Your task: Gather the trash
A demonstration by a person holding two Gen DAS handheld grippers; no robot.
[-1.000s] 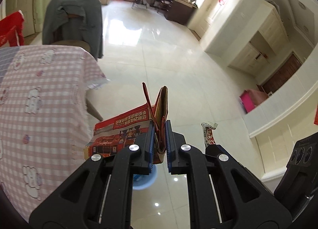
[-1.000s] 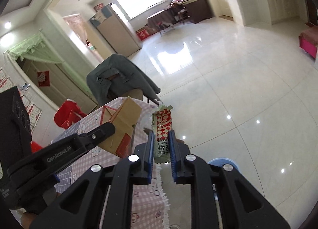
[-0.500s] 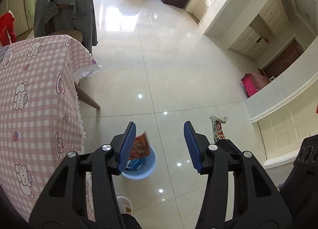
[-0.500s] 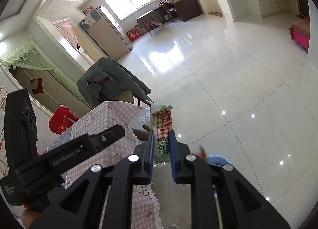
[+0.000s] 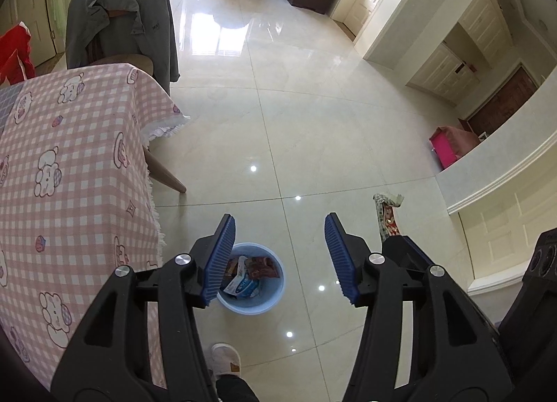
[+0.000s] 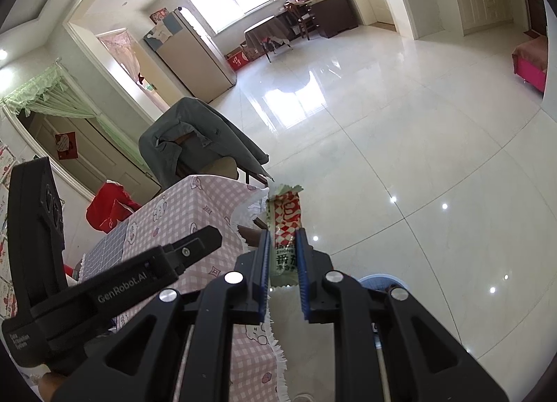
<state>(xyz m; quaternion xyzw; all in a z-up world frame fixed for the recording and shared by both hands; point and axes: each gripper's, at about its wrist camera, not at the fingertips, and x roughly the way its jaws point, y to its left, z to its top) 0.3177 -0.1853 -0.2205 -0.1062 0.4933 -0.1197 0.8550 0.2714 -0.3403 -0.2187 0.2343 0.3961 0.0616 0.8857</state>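
Note:
My left gripper [image 5: 278,248] hangs over a light blue bin [image 5: 250,309] on the floor. Its jaws are opening and nothing is between them. In the bin lie red wrappers [image 5: 259,267] and a white and blue packet [image 5: 240,287]. My right gripper [image 6: 282,231] is shut on a red, white and green snack wrapper [image 6: 287,208], which stands upright out of its pads. In the left wrist view that wrapper [image 5: 385,217] shows to the right of the bin. The bin's rim [image 6: 379,278] peeks out behind the right gripper's finger.
A table with a pink checked cloth [image 5: 69,165] stands left of the bin. A chair draped with a grey jacket [image 5: 122,18] is behind it. A person's slippered foot [image 5: 226,360] is just below the bin. Glossy tiled floor stretches beyond; a pink box [image 5: 449,147] sits far right.
The left gripper opened and let go of a red cardboard packet, which dropped into the bin. The right gripper kept its hold on the snack wrapper.

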